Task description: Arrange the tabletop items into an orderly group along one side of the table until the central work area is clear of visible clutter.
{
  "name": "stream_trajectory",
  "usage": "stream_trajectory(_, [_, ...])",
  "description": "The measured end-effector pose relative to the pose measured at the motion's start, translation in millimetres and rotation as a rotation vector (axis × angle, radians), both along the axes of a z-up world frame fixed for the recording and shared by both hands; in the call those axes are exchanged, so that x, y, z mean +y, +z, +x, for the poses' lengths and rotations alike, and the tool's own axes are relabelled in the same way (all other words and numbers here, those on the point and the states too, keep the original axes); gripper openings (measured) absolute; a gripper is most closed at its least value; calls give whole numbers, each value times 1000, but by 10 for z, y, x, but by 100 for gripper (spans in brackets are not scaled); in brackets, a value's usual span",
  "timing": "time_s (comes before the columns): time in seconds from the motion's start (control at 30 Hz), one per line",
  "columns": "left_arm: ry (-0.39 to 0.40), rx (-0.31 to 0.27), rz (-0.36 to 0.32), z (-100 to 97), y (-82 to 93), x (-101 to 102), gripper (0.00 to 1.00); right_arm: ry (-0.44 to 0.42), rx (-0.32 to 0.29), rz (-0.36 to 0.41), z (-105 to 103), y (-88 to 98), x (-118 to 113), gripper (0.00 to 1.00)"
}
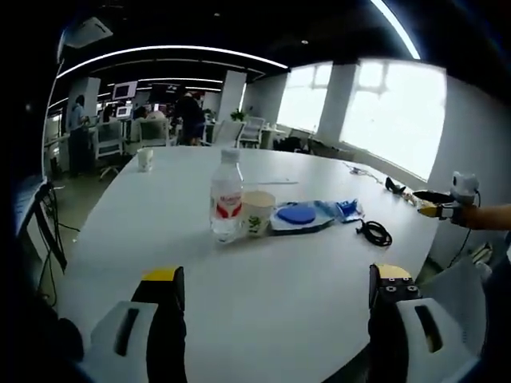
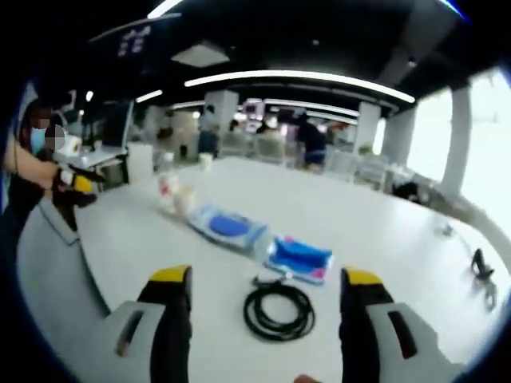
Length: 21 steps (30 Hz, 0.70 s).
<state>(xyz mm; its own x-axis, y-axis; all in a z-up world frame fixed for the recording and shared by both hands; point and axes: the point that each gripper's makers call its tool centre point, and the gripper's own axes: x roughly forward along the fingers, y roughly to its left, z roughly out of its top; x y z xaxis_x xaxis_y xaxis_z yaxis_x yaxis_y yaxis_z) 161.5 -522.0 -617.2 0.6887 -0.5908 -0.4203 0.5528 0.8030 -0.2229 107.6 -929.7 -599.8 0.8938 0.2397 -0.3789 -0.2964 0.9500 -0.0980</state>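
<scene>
While both your tools, left (image 1: 271, 299) and right (image 2: 262, 302), hang spread and empty, the cable (image 2: 279, 311) nearest the right one sits loose, beyond the bottle (image 1: 227, 195) row on the counter (image 1: 263, 303).

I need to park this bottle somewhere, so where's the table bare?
Bare: the white tabletop between the open left gripper and the clear plastic bottle. Crowded: bottle, paper cup, blue-lidded wipes pack, blue pouch, coiled black cable.

Bottle (image 1: 227, 195), cup (image 1: 257, 211), wipes pack (image 1: 299, 216), pouch (image 1: 345, 210), coiled cable (image 1: 374, 232) in a row on table (image 1: 263, 303).
</scene>
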Motion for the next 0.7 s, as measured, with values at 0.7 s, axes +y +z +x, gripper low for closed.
stream_trajectory(0.7, [-18,-7,29,12,-60,-47,97,-148,86,45,-391,-370,-377,81])
